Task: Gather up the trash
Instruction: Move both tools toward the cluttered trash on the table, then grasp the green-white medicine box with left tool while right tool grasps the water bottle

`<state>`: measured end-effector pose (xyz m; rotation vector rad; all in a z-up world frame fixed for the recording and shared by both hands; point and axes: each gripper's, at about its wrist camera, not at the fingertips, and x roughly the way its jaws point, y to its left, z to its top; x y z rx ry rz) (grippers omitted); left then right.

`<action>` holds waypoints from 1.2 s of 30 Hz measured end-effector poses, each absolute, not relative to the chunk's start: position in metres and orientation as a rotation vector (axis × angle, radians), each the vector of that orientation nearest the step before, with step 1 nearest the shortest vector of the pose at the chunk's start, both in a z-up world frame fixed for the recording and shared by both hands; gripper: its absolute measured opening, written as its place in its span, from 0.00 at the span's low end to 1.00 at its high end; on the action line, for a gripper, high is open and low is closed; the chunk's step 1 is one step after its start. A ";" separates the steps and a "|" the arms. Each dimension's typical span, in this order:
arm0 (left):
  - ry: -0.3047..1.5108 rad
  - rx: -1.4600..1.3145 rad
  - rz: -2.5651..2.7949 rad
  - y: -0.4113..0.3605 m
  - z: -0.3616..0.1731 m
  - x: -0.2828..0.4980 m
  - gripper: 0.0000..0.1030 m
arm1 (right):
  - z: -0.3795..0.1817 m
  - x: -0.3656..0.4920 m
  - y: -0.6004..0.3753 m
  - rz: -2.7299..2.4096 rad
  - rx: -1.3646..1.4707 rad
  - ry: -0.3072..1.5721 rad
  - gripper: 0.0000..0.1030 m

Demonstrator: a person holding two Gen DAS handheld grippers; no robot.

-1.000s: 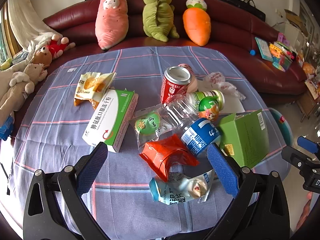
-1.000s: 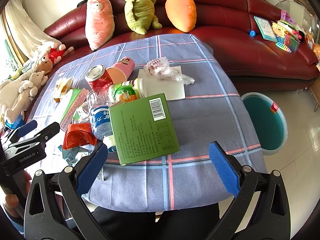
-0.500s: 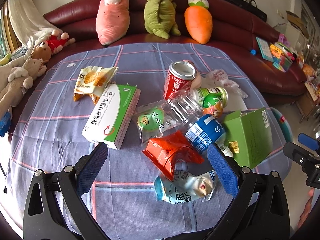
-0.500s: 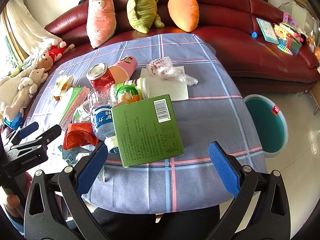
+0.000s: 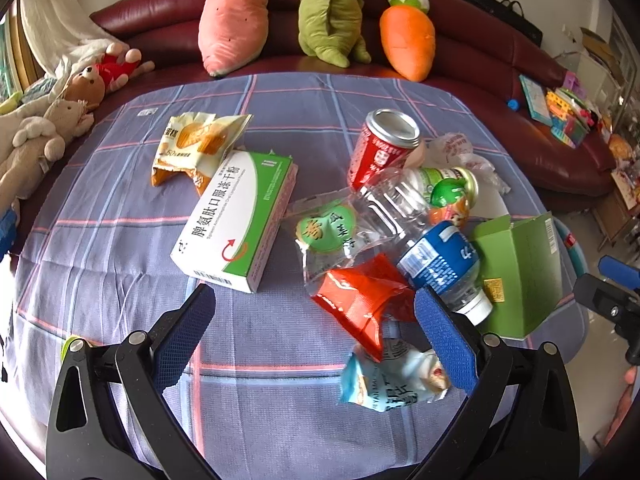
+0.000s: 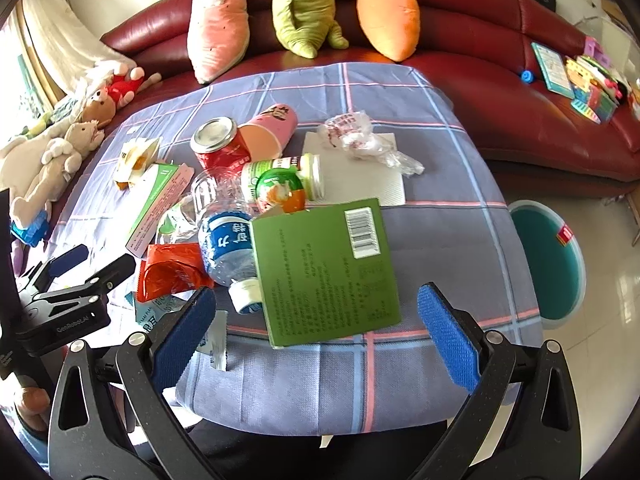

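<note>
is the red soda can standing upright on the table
No, the red soda can lies tipped on its side against the pink cup, its silver top facing outward.

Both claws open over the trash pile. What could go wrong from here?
1. The water bottle lies on its side against the green box; lifting the box may let it roll.
2. The box sits near the table edge and could get nudged off, missing the bin.

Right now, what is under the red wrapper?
Under the red wrapper lies a light blue snack bag, its near end showing. The bag's far end is covered, as is anything else beneath.
</note>
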<state>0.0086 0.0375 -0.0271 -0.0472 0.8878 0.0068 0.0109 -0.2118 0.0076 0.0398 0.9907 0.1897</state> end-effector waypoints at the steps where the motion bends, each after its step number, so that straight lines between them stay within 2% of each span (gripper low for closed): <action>1: 0.891 -0.041 0.007 0.043 -0.028 0.010 0.97 | 0.008 0.013 -0.209 0.195 0.038 0.996 0.94; 11: 0.955 -0.012 0.020 0.111 -0.045 0.051 0.97 | 0.015 0.042 -0.176 0.266 0.008 1.000 0.94; 18: 0.995 0.001 -0.057 0.111 -0.067 0.102 0.97 | 0.013 0.058 -0.163 0.289 -0.002 1.024 0.94; 23: 1.094 0.048 -0.079 0.102 -0.090 0.125 0.97 | 0.008 0.078 -0.152 0.340 -0.002 1.079 0.94; 24: 1.116 0.075 -0.067 0.101 -0.091 0.127 0.97 | 0.008 0.083 -0.148 0.348 -0.009 1.090 0.91; 25: 1.118 0.086 -0.068 0.100 -0.093 0.129 0.90 | 0.008 0.089 -0.143 0.361 -0.018 1.101 0.89; 26: 1.111 0.084 -0.069 0.100 -0.095 0.129 0.78 | 0.008 0.093 -0.138 0.377 -0.025 1.113 0.85; 27: 1.122 0.072 -0.072 0.101 -0.097 0.126 0.71 | 0.008 0.100 -0.131 0.397 -0.033 1.126 0.79; 28: 1.123 0.061 -0.075 0.103 -0.097 0.123 0.70 | 0.007 0.104 -0.126 0.409 -0.044 1.136 0.75; 30: 1.118 0.050 -0.074 0.107 -0.094 0.118 0.70 | 0.003 0.114 -0.114 0.443 -0.070 1.171 0.59; 36: 1.093 -0.039 -0.089 0.125 -0.075 0.099 0.70 | -0.026 0.137 -0.086 0.491 -0.163 1.303 0.57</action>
